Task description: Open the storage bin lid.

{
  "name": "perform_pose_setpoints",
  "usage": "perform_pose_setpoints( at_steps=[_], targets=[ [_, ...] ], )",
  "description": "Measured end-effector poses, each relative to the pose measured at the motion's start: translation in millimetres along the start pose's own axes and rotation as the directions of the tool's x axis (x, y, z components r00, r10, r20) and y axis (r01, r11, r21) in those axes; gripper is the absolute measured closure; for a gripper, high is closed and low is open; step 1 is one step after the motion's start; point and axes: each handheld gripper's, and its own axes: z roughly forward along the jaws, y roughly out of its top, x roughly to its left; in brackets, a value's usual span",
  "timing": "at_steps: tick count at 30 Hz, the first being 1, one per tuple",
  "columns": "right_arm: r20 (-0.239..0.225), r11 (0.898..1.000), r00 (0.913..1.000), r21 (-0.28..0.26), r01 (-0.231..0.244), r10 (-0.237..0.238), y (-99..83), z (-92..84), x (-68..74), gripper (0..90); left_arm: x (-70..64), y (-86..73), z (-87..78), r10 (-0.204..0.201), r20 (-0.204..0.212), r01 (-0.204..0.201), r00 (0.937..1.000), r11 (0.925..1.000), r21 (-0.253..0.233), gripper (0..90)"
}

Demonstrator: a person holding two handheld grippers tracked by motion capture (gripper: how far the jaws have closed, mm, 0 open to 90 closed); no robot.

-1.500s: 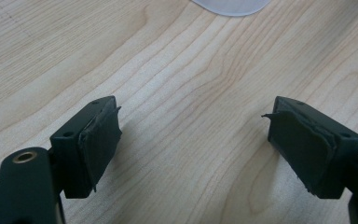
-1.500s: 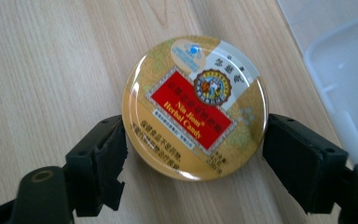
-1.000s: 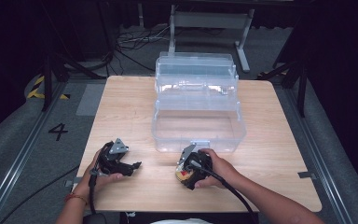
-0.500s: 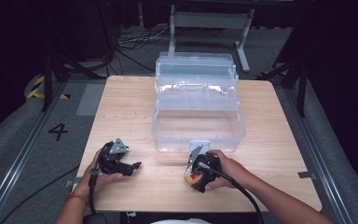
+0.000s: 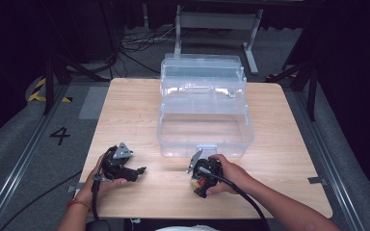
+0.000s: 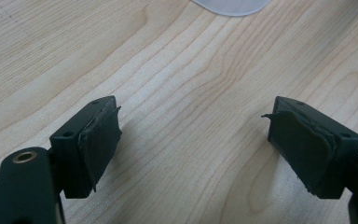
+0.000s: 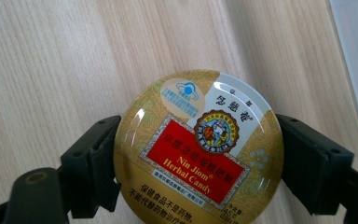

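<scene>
The right tongs [image 7: 198,154] gripped a round gold tin of herbal candy with a red label [image 7: 198,144], their jaws pressed against its two sides, just above the pale wooden worktop [image 5: 139,115] and close in front of the clear plastic box with its lid raised [image 5: 204,130]. The left tongs [image 6: 193,149] stood wide and empty over bare wood. The pick-up looked done; putting the tin in the box probably remained.

My light wooden table [image 5: 125,106] sits on grey floor [image 5: 19,144]; dark curtains, cables [image 5: 135,43], a metal stand [image 5: 217,19] behind.
</scene>
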Motion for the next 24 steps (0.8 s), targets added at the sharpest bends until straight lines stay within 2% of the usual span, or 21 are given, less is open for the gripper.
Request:
perform_pose_setpoints(
  at_steps=[7, 9, 13, 14, 17, 19, 21, 22, 24],
  targets=[
    [0.000, 1.000, 0.9999, -0.012, 0.014, -0.014, -10.4, -8.7, -2.5, 20.2, 0.3, 0.0, 0.0, 0.002, 0.001, -0.002, 1.0000, 1.0000, 0.001, 17.1],
    [-0.001, 1.000, 1.0000, -0.023, -0.002, 0.002, -15.2, -13.2, -4.4, 20.2, 0.2, 0.0, 0.1, 0.001, 0.002, -0.001, 1.0000, 1.0000, 0.000, 17.1],
    [-0.001, 1.000, 1.0000, -0.027, 0.005, -0.005, -25.6, -21.8, -7.4, 20.2, 0.2, 0.0, 0.0, 0.001, 0.001, -0.001, 1.0000, 1.0000, 0.001, 17.1],
    [-0.003, 1.000, 0.9998, -0.024, 0.020, -0.020, -27.9, -23.9, -8.3, 20.2, 0.3, 0.0, 0.0, 0.001, 0.001, -0.001, 1.0000, 1.0000, 0.001, 17.1],
    [-0.006, 1.000, 0.9999, -0.025, 0.013, -0.013, -34.9, -30.0, -9.3, 20.2, 0.3, 0.0, 0.0, 0.001, 0.001, -0.001, 1.0000, 1.0000, 0.001, 17.1],
    [-0.004, 0.999, 0.9995, -0.015, 0.030, -0.030, -39.6, -33.8, -11.4, 20.2, 0.3, 0.0, 0.0, 0.001, 0.001, -0.001, 1.0000, 1.0000, 0.001, 17.1],
    [-0.008, 1.000, 0.9998, -0.024, 0.016, -0.016, -43.3, -36.9, -12.2, 20.2, 0.3, 0.0, 0.0, 0.001, 0.001, -0.001, 1.0000, 1.0000, 0.001, 17.1],
    [-0.008, 0.999, 0.9992, -0.015, 0.038, -0.039, -46.0, -38.8, -13.6, 20.2, 0.3, 0.0, 0.0, 0.001, 0.002, -0.001, 1.0000, 1.0000, 0.001, 17.1],
    [-0.004, 1.000, 0.9998, -0.013, 0.020, -0.020, -49.0, -40.9, -13.9, 20.2, 0.4, 0.0, 0.0, 0.001, 0.002, -0.001, 1.0000, 1.0000, 0.001, 17.1]
  ],
)
